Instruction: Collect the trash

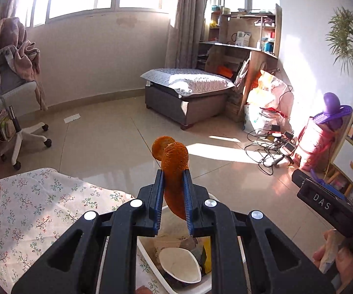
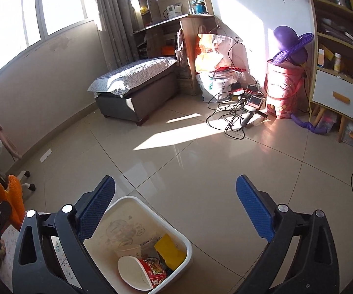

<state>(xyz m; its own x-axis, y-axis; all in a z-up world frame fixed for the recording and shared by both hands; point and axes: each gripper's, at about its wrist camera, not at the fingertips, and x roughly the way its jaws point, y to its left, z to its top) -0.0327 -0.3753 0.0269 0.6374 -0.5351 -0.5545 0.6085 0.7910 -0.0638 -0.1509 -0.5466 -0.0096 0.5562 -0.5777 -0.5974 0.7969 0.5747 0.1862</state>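
Below gripper, white bin holding paper cups, yellow wrapper

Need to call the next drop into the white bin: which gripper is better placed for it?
Left. The left gripper is shut on the orange peel, above the white bin. The right gripper is open and empty.

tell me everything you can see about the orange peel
The orange peel is a long curved strip, bright orange with a pebbled, dimpled skin, and looks leathery and limp. It stands roughly upright, clamped between the blue pads of the left gripper, its curled top rising above the fingertips and its tapered end hanging below them. It hangs over the white bin, touching nothing else. The right wrist view shows it at the far left edge.
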